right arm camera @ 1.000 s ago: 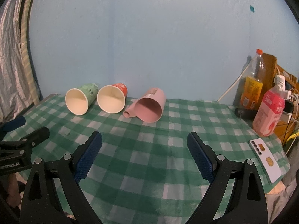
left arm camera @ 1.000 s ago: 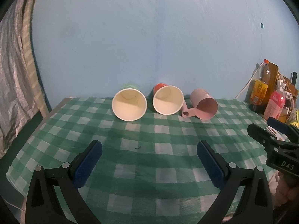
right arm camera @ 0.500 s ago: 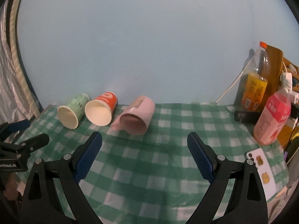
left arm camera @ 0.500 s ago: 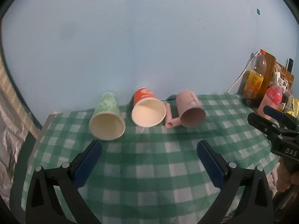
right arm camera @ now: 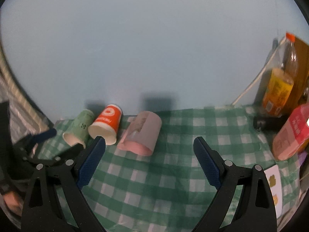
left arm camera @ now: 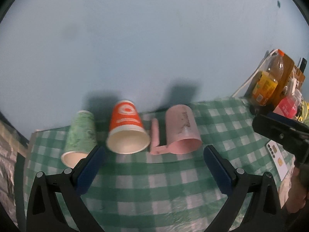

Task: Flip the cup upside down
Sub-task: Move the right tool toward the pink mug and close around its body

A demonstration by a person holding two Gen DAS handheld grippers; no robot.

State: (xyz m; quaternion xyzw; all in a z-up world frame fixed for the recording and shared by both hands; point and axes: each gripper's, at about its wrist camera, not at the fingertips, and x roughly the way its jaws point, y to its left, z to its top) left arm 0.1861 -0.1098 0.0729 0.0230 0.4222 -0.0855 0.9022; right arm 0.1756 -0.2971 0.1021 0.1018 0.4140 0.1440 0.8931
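Three cups lie on their sides in a row near the wall, mouths toward me: a green paper cup (left arm camera: 80,135) (right arm camera: 79,128), an orange paper cup (left arm camera: 127,129) (right arm camera: 106,123) and a pink plastic mug (left arm camera: 181,129) (right arm camera: 143,133) with a handle. My left gripper (left arm camera: 153,154) is open and empty, raised in front of the orange cup. My right gripper (right arm camera: 149,147) is open and empty, in front of the pink mug.
A green checked cloth (left arm camera: 154,183) covers the table. At the right stand an orange drink bottle (right arm camera: 280,89), a pink bottle (right arm camera: 291,135) and a white phone (right arm camera: 274,185). A blue wall is close behind the cups. A curtain hangs at the left.
Both grippers have risen and moved toward the cups, now looking down on them from above. The cups appear larger and closer. Both grippers stay open.
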